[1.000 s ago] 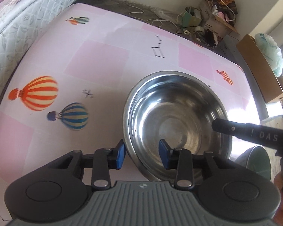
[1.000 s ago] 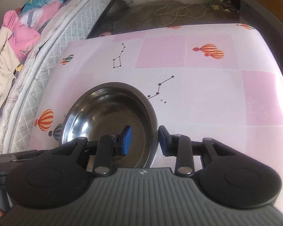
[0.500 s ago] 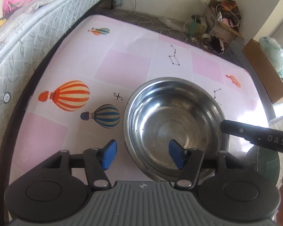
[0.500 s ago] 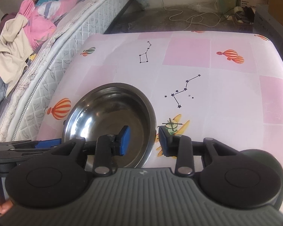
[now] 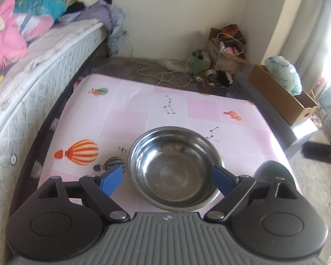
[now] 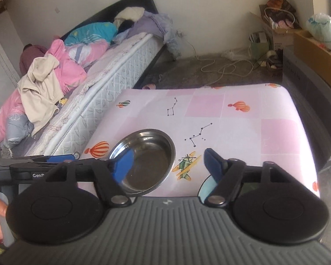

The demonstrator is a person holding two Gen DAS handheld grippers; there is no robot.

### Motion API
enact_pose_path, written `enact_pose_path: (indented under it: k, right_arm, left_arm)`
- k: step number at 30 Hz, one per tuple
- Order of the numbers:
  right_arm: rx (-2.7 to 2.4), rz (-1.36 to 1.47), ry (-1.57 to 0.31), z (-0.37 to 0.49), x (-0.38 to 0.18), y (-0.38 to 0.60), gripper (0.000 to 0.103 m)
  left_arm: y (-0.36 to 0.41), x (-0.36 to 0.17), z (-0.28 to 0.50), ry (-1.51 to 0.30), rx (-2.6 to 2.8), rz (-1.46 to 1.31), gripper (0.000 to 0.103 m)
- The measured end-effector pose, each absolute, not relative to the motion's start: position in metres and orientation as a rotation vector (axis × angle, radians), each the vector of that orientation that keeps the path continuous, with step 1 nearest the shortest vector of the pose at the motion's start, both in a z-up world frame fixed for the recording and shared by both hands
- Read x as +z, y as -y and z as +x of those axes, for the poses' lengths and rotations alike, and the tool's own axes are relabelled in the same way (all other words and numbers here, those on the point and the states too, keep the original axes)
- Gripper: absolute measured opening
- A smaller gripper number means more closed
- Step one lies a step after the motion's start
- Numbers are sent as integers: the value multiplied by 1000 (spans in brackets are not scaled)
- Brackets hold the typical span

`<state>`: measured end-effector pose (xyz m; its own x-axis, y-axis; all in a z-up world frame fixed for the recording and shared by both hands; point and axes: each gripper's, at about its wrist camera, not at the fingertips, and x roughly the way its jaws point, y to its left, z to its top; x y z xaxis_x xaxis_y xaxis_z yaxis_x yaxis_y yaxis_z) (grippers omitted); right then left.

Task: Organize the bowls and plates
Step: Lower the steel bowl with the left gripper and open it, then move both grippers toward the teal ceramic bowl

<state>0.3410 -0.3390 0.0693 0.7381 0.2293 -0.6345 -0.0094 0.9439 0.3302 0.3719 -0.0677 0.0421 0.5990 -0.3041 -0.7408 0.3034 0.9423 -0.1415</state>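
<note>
Bedroom clutter frames the scene: a bed [image 6: 81,84] heaped with clothes runs along the left edge of a low table [image 5: 130,114] covered in a pink cloth printed with balloons and constellations, and cardboard boxes [image 5: 282,92] stand beyond its right edge.

1 steel bowl [image 5: 174,167] sits upright and empty on the table, close to the near edge and somewhat toward the left side, clear of everything else on the cloth. That position puts it within easy reach of both tools, and it looks like the base for a stack.

The left gripper [image 5: 167,177] is spread wide, its 2 blue pads on either side of the bowl, raised above it and gripping nothing. The right gripper [image 6: 167,162] is equally wide apart and empty; in its own view the bowl lies low and to the left, partly behind its left pad.

A second, darker bowl [image 5: 270,170] with a pale blue-green inside peeks out behind the linkages at the near right corner of the table; most of it is hidden, so its exact shape is unclear. Since it lies right under the right gripper, my guess is that it is the next piece to be picked up and nested in the steel one.
</note>
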Motion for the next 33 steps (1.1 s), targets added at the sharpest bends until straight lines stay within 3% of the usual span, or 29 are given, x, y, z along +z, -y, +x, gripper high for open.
enact_pose_path:
  k: [4, 11, 21, 33]
  right_arm:
    - [128, 270, -628, 294, 109, 346, 102]
    - [20, 114, -579, 228, 156, 350, 102]
    - [-186, -111, -589, 168, 165, 333, 102]
    - [-174, -57, -549, 128, 188, 344, 102]
  left_arm:
    - [72, 52, 353, -823, -394, -4, 90]
    - [73, 60, 326, -824, -461, -24, 96]
    - [74, 68, 293, -833, -499, -37, 101]
    - [80, 81, 275, -821, -515, -14, 103]
